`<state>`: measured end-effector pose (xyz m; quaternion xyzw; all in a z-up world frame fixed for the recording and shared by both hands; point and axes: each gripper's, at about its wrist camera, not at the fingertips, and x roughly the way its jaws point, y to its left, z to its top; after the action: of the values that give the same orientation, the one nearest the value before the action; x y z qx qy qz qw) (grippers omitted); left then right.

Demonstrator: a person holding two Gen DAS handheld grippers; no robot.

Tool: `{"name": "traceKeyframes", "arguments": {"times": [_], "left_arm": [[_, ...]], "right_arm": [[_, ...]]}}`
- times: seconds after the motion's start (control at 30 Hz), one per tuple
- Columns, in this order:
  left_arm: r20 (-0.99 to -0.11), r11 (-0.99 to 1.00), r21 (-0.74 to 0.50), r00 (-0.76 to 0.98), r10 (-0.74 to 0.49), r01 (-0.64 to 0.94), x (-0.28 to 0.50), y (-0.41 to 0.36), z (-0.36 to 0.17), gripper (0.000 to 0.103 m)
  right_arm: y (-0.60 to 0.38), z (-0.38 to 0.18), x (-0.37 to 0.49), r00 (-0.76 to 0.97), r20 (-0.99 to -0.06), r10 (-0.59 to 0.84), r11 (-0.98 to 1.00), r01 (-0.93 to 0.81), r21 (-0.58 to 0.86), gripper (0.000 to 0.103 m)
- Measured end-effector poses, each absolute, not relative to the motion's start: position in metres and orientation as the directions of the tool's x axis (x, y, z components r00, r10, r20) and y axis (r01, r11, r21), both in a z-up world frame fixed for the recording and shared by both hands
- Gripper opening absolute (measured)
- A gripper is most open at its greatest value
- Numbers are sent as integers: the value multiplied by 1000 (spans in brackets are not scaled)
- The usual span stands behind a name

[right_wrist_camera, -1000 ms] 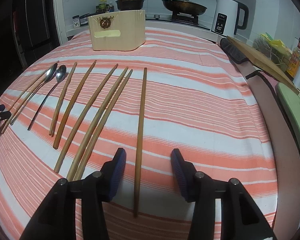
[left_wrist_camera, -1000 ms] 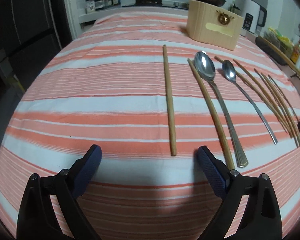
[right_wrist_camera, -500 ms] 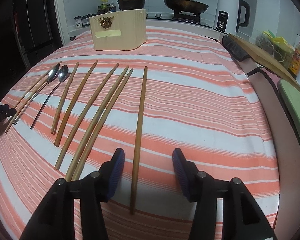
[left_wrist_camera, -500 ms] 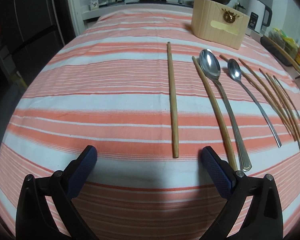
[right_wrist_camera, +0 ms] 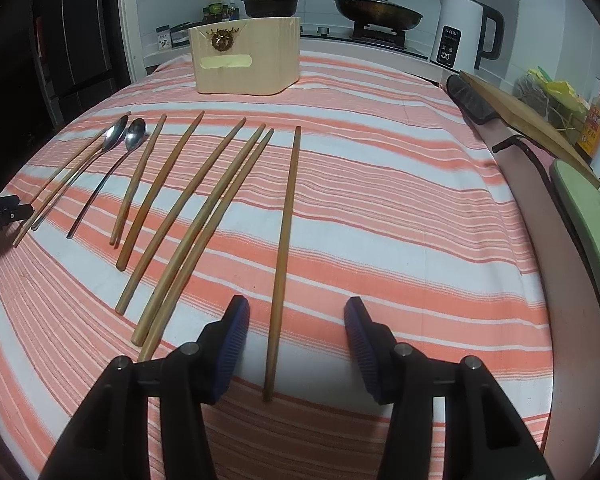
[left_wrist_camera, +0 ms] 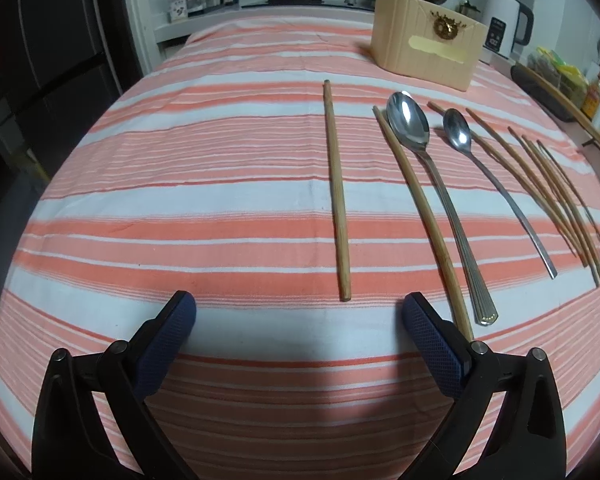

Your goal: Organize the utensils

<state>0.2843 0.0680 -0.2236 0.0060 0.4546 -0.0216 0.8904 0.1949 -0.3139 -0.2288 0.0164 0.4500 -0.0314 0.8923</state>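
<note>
Wooden chopsticks and two steel spoons lie in a row on the striped tablecloth. In the left wrist view a lone chopstick (left_wrist_camera: pixel 337 196) lies just ahead of my open, empty left gripper (left_wrist_camera: pixel 298 312); another chopstick (left_wrist_camera: pixel 422 216), a large spoon (left_wrist_camera: pixel 410 126) and a small spoon (left_wrist_camera: pixel 458 134) lie to its right. In the right wrist view my open right gripper (right_wrist_camera: pixel 296 312) straddles the near end of the rightmost chopstick (right_wrist_camera: pixel 286 240) without touching it. Several chopsticks (right_wrist_camera: pixel 204 220) and both spoons (right_wrist_camera: pixel 126 136) lie to its left. A beige utensil box (right_wrist_camera: pixel 246 60) stands at the back.
A stove with a pot (right_wrist_camera: pixel 272 0) and pan (right_wrist_camera: pixel 378 10) and a white kettle (right_wrist_camera: pixel 462 34) stand behind the table. A wooden board (right_wrist_camera: pixel 528 120) and a black item (right_wrist_camera: pixel 470 98) lie along the right edge. The left gripper's tip shows at the left edge (right_wrist_camera: pixel 0 216).
Both grippers have drawn back a little toward me; the utensils appear slightly farther ahead. Nothing was picked up and the jaws stay open.
</note>
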Motion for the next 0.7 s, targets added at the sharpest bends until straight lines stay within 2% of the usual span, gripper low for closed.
{"name": "traceKeyframes", "arguments": {"times": [0.03,0.07,0.1,0.13,0.17,0.2,0.4,0.7], "left_arm": [[-796,998,-9,604,-43,59,281,65,-221,78],[-786,997,-14,616,-57,74,278,62,-219,55],[-782,997,-15,621,-63,81,277,60,-218,34],[-779,996,-23,623,-73,87,277,60,-217,24],[-777,996,-32,625,-78,84,277,61,-217,9],[-775,996,-46,626,-81,72,277,64,-216,3],[-741,990,-125,658,-136,63,268,71,-204,2],[-610,983,-85,772,-181,164,240,44,-125,2]], "right_arm": [[-312,-228,194,595,-803,-43,998,69,-3,36],[-310,-228,193,594,-803,-53,997,71,-13,25],[-308,-228,192,594,-803,-56,997,72,-16,21],[-307,-228,191,594,-803,-54,997,73,-12,17],[-307,-228,190,593,-803,-57,997,82,-10,6],[-308,-228,189,594,-803,-57,996,87,-7,6],[-312,-218,182,638,-768,-43,992,116,40,6],[-298,-147,169,753,-654,-76,994,106,7,6]]}}
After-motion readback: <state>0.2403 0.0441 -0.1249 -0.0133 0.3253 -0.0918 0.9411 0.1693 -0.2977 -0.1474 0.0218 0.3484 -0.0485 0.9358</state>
